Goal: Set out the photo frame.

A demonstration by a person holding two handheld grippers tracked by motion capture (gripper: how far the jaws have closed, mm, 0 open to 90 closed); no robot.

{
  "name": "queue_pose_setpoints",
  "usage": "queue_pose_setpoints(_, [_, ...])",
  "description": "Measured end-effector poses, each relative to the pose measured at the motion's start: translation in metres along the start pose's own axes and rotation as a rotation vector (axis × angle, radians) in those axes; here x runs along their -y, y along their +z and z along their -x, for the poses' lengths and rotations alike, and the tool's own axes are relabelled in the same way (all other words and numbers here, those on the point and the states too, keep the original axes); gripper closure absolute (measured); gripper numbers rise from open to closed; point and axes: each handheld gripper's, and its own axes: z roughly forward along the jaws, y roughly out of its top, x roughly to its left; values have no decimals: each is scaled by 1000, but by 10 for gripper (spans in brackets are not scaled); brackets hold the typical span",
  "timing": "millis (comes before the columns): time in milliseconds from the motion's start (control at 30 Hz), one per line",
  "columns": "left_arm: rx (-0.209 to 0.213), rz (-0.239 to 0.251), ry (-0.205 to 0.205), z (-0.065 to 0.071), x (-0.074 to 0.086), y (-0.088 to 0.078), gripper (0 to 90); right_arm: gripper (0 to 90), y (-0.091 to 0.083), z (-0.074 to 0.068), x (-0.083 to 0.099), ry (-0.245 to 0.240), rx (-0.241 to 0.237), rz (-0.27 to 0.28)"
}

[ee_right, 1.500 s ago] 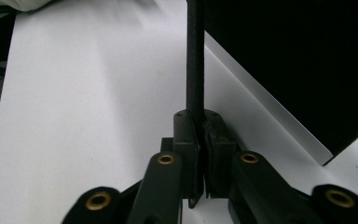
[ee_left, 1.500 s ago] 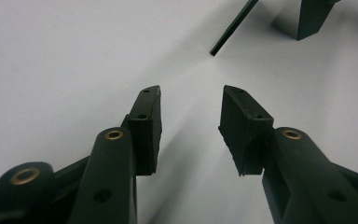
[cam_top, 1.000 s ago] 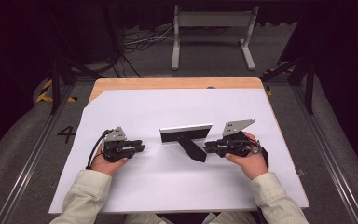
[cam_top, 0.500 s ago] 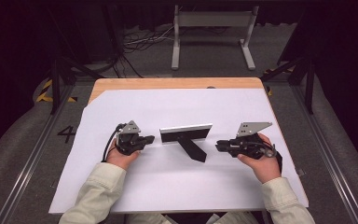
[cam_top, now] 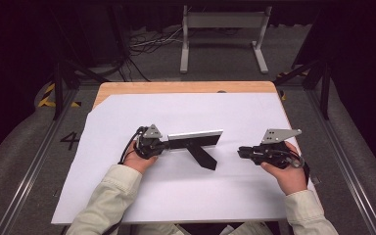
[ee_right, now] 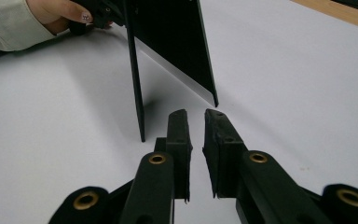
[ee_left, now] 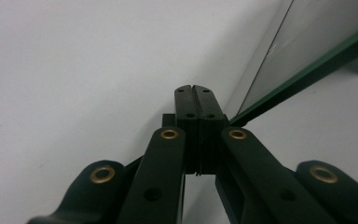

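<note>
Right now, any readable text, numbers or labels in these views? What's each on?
"4": on the dark floor left of the table, beside the white sheet, in the high view.
The picture frame, the left gripper and the right gripper carry no readable writing in any view.

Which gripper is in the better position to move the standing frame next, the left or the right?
Left, probably. The left gripper sits at the frame end, jaws closed; the right gripper lies apart from it, slightly open.
</note>
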Motion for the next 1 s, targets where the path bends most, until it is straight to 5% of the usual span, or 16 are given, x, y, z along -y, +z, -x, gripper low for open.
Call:
queue_pose_setpoints(133, [8,2,43,1,-1,0,900,797,-5,3,1,12,5,12])
queue_pose_setpoints(400, [38,-15,51,1,-1,0,900,797,-9,5,2,33,-16,41])
queue_pose_setpoints(1000, [199,-94,202,20,-3,-6,900,806,-25,12,1,61,-1,63])
